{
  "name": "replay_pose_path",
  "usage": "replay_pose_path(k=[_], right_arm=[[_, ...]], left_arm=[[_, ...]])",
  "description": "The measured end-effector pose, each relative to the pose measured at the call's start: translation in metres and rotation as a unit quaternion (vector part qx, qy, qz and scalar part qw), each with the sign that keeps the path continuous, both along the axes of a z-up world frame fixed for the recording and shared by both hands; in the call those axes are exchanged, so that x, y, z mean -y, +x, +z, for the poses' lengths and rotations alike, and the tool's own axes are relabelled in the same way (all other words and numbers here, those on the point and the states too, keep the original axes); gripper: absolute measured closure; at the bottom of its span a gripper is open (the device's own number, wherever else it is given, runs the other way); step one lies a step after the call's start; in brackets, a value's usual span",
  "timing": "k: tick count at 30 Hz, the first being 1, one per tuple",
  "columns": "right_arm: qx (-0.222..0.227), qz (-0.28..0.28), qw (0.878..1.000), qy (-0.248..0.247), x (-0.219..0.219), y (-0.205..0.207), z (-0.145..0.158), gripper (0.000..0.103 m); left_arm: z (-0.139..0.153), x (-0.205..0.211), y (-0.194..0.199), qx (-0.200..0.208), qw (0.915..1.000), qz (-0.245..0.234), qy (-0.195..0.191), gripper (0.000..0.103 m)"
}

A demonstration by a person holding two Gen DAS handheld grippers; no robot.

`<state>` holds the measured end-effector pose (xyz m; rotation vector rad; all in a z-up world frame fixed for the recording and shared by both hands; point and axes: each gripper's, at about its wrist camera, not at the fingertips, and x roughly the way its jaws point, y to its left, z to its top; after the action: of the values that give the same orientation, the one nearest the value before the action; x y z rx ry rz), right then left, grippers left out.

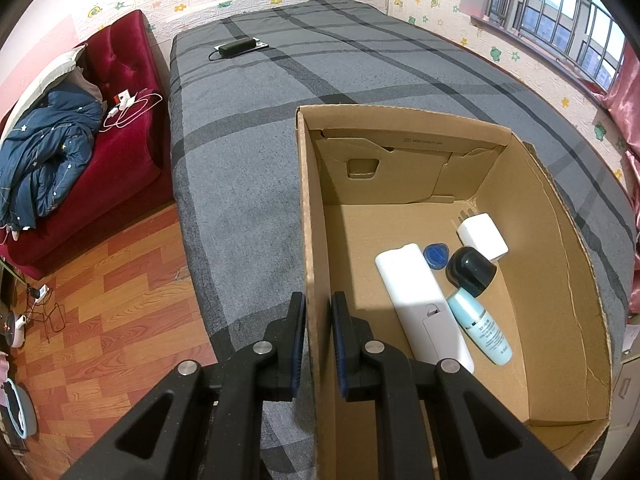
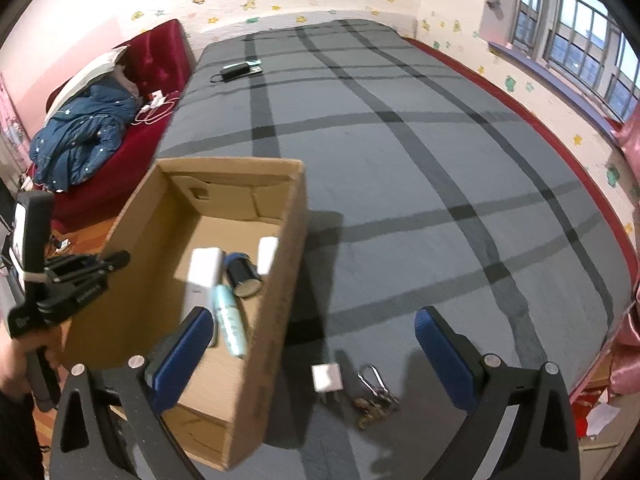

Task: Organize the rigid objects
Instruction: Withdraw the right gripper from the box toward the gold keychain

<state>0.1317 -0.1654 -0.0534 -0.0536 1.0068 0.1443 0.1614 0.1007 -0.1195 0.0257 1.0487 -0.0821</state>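
Grey plaid bedding (image 2: 400, 160) covers the work surface, with a red sofa (image 1: 128, 152) at far left and a barred window (image 2: 580, 40) at right.

1. Left side. The left gripper (image 1: 318, 344) is clenched on the near-left wall of the cardboard box (image 1: 310, 208), one pad outside the wall and one inside. It steadies the box on the bedding.

2. Box contents. Lying on the box floor, left to right: a white remote-shaped case (image 1: 420, 304), a teal bottle with black cap (image 1: 478, 308), a small blue disc (image 1: 437, 256) and a white block (image 1: 482, 236). Judged from this layout, these items are already sorted.

3. Right side. The right gripper (image 2: 316, 360) is released, its jaws spread wide with nothing between the pads. Below it, on the bedding just outside the box, remain a white plug adapter (image 2: 327, 378) and a key bunch with carabiner (image 2: 374, 394). These two items appear still to be collected.

4. Limits of view. The right-wrist view is motion-blurred, so box contents smear there. The key bunch's parts cannot be made out individually. The box's near end is cut off by the grippers.
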Motion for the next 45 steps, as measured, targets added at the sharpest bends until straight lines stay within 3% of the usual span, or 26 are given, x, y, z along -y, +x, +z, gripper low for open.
replay_pose_path(k=[13, 28, 38, 45], right_arm=[[-0.047, -0.045, 0.998, -0.012, 0.047, -0.016, -0.054, 0.000], [-0.095, -0.040, 0.994, -0.043, 0.056, -0.028, -0.129, 0.000], [-0.125, -0.045, 0.990, -0.056, 0.062, -0.030, -0.161, 0.000], [-0.123, -0.048, 0.990, -0.052, 0.065, -0.022, -0.172, 0.000]], left_arm=[[0.001, -0.001, 0.000, 0.000, 1.0000, 0.001, -0.001, 0.089], [0.000, 0.000, -0.001, 0.000, 1.0000, 0.000, 0.004, 0.089], [0.000, 0.000, -0.001, 0.000, 1.0000, 0.001, 0.003, 0.089], [0.000, 0.000, -0.001, 0.000, 1.0000, 0.001, 0.004, 0.089]])
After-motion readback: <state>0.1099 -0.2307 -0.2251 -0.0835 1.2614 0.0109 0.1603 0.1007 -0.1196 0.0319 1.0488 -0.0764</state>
